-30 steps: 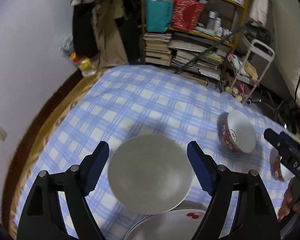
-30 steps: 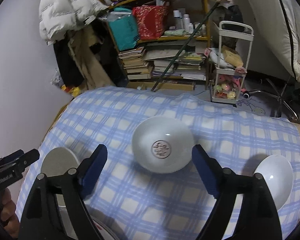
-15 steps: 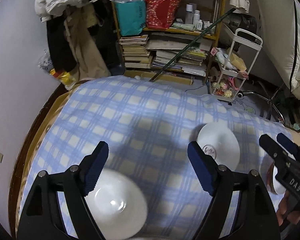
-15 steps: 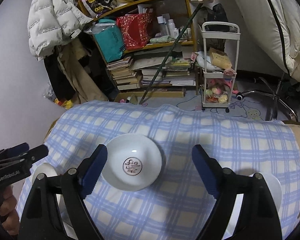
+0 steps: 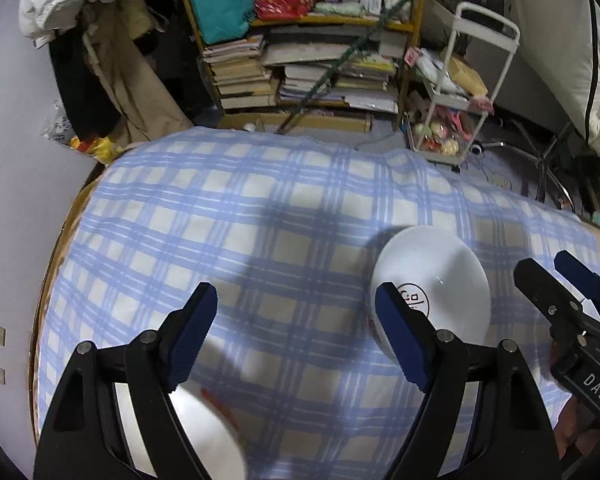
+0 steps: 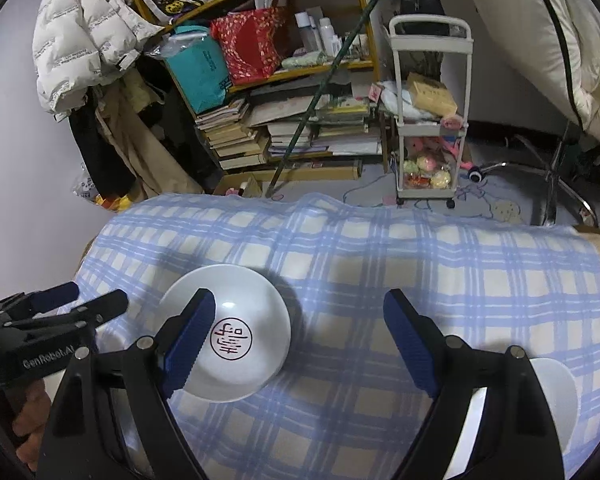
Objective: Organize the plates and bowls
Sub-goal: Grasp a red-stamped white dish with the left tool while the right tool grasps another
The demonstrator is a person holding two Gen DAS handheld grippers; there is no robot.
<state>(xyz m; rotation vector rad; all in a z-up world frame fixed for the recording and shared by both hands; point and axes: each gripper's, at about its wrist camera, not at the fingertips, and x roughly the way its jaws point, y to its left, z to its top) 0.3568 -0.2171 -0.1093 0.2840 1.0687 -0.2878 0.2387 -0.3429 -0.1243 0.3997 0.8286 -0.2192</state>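
Left wrist view: the left claw [image 5: 296, 336] points steeply down over the worktop [image 5: 260, 208], which is covered by a blue and white checked cloth. Its two blue pads stand wide apart and nothing is between them; only cloth shows in the gap. A white bowl [image 5: 432, 288] with a round printed mark stands on the cloth just behind the right pad, which hides its near edge. At the near left, under the left finger, a white plate [image 5: 204, 432] with a small red mark is partly hidden. At the right edge the right claw [image 5: 560, 280] comes in, black with blue tips, and a bit of the hand [image 5: 572, 420] shows under it.

Right wrist view: the right claw [image 6: 300, 336] also points down at the cloth, open wide, gripping nothing. The bowl [image 6: 244, 332] with the red mark inside stands on the cloth at the left pad, which covers its left part; if they touch, I cannot tell. A second white bowl [image 6: 556, 392] is at the near right, half behind the right finger. The left claw [image 6: 80, 300] enters from the left edge, and fingers of the hand [image 6: 32, 412] hold it.

Beyond the far edge of the worktop is a cluttered shelf [image 6: 300, 68] with stacked books and bags, a white jacket [image 6: 80, 32] hanging at the left, and a small white trolley [image 6: 428, 120] on the floor at the right.
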